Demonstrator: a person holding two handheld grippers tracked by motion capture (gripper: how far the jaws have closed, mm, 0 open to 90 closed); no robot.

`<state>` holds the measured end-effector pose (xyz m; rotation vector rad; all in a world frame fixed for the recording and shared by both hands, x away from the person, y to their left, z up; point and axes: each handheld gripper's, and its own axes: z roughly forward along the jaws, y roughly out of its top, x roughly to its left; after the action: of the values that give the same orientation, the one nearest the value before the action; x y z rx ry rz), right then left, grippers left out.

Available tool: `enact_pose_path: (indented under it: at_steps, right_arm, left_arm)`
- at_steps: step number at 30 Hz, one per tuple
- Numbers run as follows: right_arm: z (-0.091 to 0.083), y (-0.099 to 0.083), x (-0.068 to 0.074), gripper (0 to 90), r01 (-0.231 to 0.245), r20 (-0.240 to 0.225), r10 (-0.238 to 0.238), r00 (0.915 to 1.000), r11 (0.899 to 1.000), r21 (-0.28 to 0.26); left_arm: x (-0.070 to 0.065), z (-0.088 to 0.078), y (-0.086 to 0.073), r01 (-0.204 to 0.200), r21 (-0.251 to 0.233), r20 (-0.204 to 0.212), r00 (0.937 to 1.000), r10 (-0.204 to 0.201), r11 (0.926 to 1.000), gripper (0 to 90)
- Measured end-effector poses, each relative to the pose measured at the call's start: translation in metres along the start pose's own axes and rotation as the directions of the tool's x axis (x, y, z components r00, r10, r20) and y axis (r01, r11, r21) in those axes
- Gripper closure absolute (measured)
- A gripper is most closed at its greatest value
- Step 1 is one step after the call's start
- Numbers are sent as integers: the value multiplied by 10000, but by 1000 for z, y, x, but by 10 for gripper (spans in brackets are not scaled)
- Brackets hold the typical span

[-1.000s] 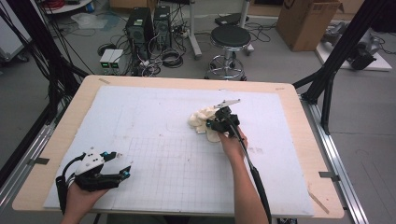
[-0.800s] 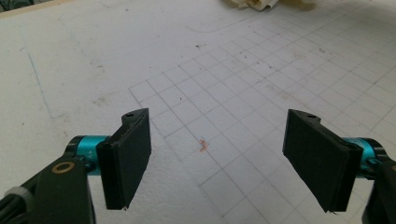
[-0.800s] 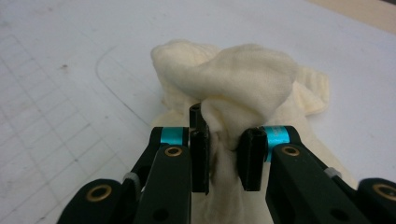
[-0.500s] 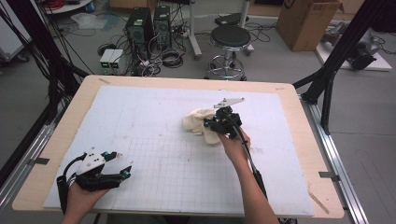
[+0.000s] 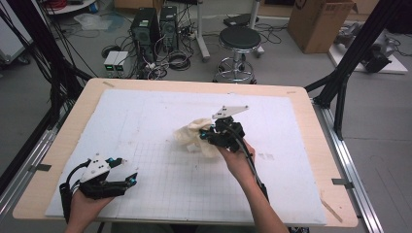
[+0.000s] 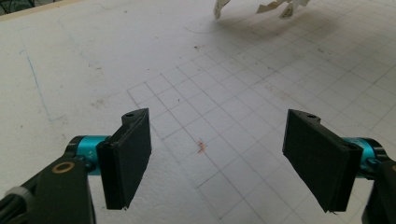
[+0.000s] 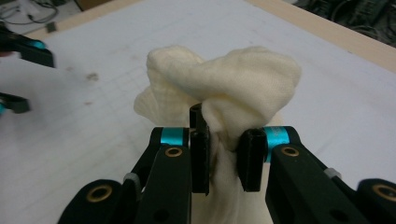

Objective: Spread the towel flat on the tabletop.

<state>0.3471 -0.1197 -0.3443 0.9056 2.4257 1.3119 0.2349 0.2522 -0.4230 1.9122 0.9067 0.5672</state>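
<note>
1. Cloth (image 5: 194, 137), cream and bunched, sits mid-surface, clenched in the right tool (image 7: 223, 156).
2. Left tool (image 6: 224, 163) rests near the left corner, jaws spread wide, grasping nothing.

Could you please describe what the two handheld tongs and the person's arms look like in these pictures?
Both tongs are black. The left tongs and right tongs each carry a pale grey three-cornered plate on top and trail a black cable along the forearm. Close up, the jaws are flat black rectangular pads on turquoise metal collars, with brass-coloured rivets in the black links. The forearms are bare, with no sleeves.
</note>
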Motion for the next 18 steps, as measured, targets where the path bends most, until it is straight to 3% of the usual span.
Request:
enact_pose_path:
  at_steps: [5, 6, 9, 11, 12, 18]
  right_arm:
    - [10, 7, 30, 782, 179, -750, -177, 9970, 9998, 20]
    - [19, 8, 40, 781, 215, -1094, -200, 9938, 9997, 124]
    - [29, 6, 46, 780, 221, -1324, -184, 9910, 9994, 267]
    - [41, 4, 48, 779, 383, -1189, -318, 9924, 9979, 527]
    - [53, 0, 46, 777, 260, -1079, -174, 9940, 9966, 783]
    - [77, -16, 38, 750, -141, -648, 236, 9976, 9897, 1428]
  left_arm:
    - [1, -1, 0, -50, -8, 12, 10000, 50, 10000, 243]
    - [0, -1, 0, -26, -54, 7, 10000, 26, 10000, 243]
    - [0, -2, 0, -53, -60, 71, 10000, 54, 10000, 245]
    - [0, -2, 0, -60, -72, 82, 9999, 61, 10000, 248]
    - [0, -2, 0, -56, -69, 87, 9999, 56, 10000, 252]
    - [-3, 0, 1, -108, -30, 303, 9995, 109, 9999, 282]
